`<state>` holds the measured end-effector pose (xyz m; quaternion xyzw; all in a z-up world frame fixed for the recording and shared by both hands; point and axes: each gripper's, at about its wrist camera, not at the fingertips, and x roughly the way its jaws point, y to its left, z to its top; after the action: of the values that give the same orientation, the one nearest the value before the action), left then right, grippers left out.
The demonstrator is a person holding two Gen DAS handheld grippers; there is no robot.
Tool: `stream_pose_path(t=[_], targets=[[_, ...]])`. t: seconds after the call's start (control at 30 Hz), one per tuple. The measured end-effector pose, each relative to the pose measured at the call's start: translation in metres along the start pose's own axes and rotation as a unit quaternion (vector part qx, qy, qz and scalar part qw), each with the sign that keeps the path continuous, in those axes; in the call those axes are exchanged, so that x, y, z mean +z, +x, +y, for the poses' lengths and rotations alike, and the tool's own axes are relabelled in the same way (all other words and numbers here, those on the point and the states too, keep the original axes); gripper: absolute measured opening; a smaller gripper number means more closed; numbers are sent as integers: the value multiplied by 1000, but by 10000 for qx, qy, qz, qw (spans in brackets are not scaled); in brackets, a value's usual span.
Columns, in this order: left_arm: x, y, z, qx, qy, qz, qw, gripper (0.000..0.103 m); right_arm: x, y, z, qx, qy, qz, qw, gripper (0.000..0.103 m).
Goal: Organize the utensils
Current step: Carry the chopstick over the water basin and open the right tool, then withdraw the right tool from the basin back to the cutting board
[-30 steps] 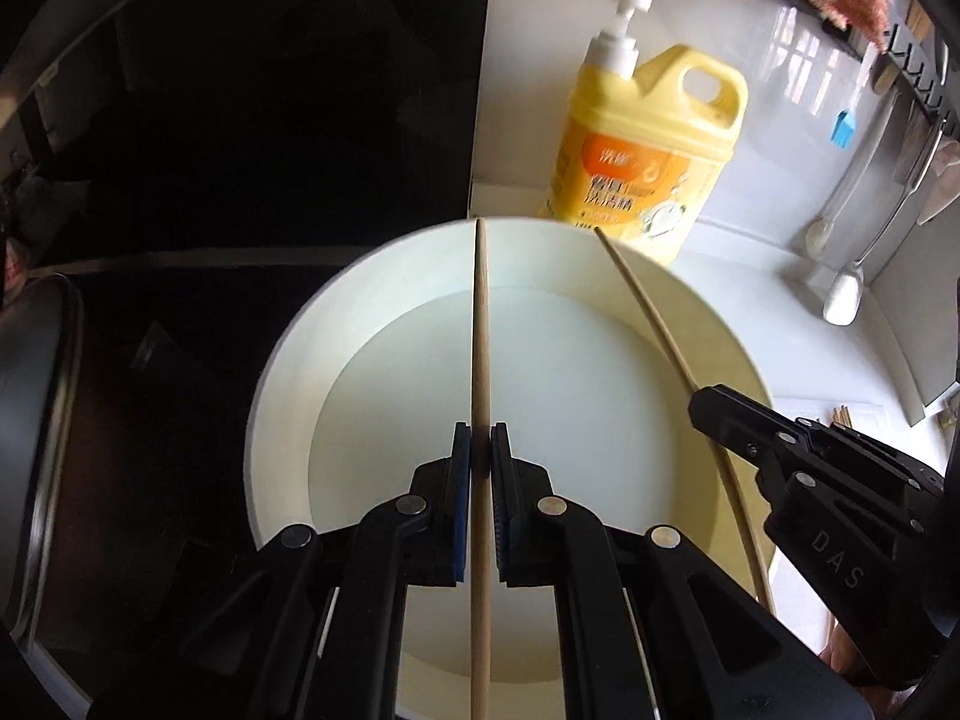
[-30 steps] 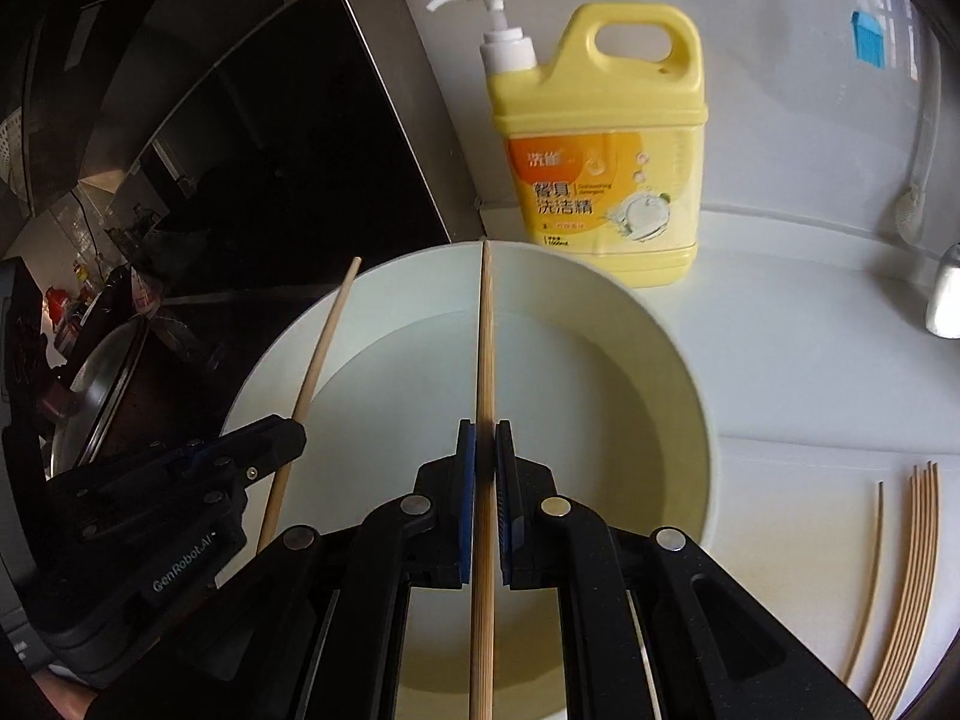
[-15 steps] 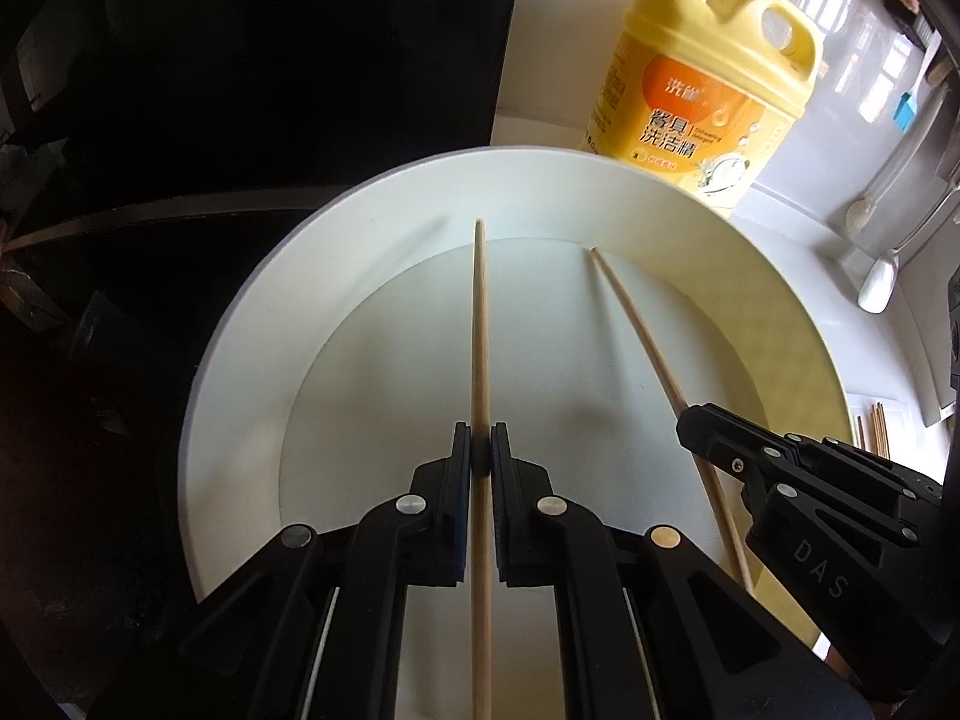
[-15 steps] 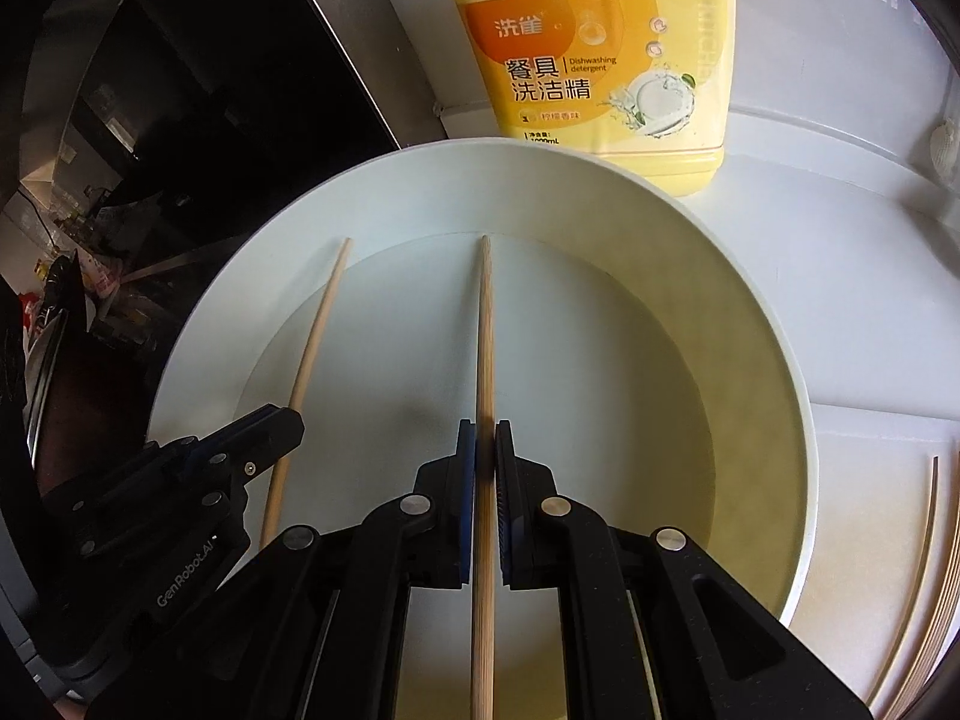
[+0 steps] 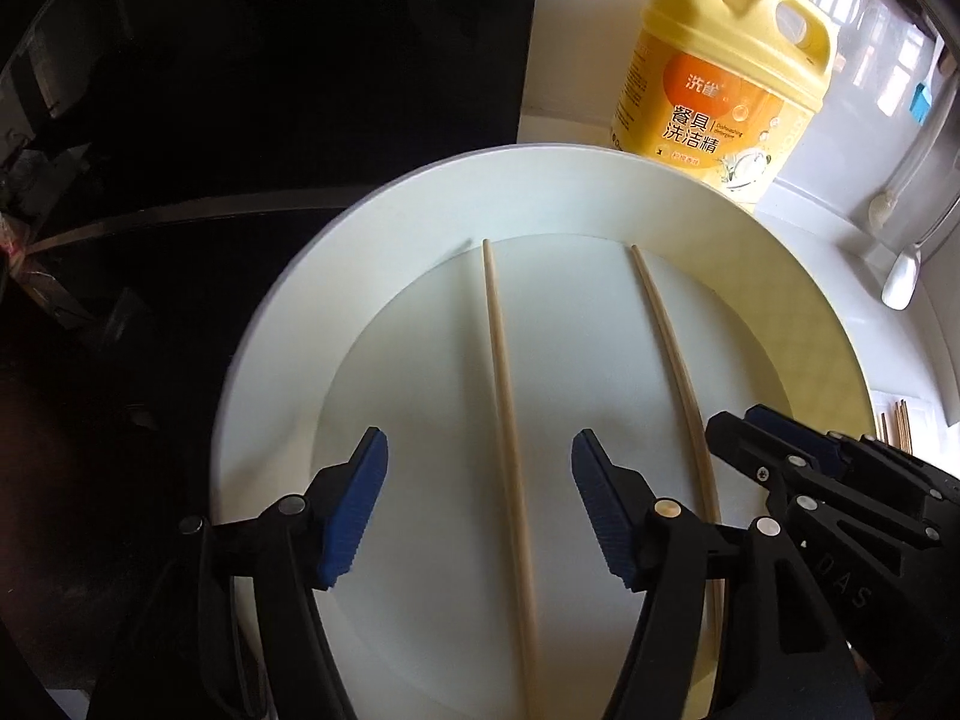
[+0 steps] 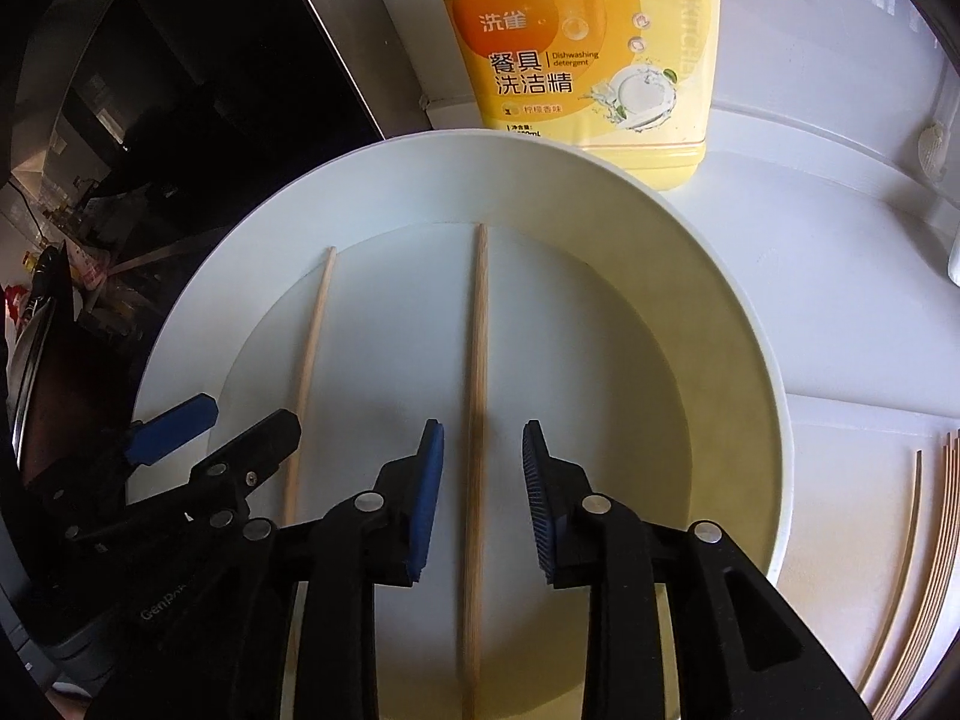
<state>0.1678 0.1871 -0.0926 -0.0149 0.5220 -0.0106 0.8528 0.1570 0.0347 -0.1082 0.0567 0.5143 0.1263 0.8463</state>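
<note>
Jaws of left gripper (image 5: 479,456) and right gripper (image 6: 483,450) have just been opening; each now gapes around one thin wooden chopstick (image 5: 504,396), (image 6: 477,372), pads clear. Both lie in round white bowl (image 5: 270,360).

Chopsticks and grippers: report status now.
Left gripper and right gripper open, jaws just opened. One chopstick between left pads, other chopstick between right pads, both in the white bowl. Nothing in the way.
</note>
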Motion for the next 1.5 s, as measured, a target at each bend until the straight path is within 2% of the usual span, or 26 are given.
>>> stream_pose_path(t=[0.07, 0.27, 0.4, 0.47, 0.73, 0.9, 1.27, 1.5], targets=[[-3, -6, 2, 101, -16, -13, 9999, 70, -2, -5, 0, -41, -66, -64, 9999, 37], [-8, -26, 5, 235, -121, -119, 9996, 79, -10, -19, 0, -94, -103, -195, 9997, 46], [-15, -44, 15, 314, -121, -206, 9992, 81, -16, -28, 0, -142, -136, -227, 9995, 51], [-18, -53, 19, 300, -152, -237, 9992, 84, -19, -35, 2, -176, -142, -260, 9994, 52], [-31, -81, 18, 312, 45, -353, 9989, 85, -39, -68, 3, -291, -38, -461, 9985, 59], [-42, -96, 18, 174, 151, -401, 9989, 89, -60, -87, -5, -407, 159, -539, 9976, 59], [-56, -104, -14, 44, 530, -355, 9980, 89, -90, -112, -39, -632, 711, -649, 9933, 60], [-60, -103, -55, -25, 699, -345, 9970, 89, -112, -129, -79, -718, 962, -679, 9904, 60]])
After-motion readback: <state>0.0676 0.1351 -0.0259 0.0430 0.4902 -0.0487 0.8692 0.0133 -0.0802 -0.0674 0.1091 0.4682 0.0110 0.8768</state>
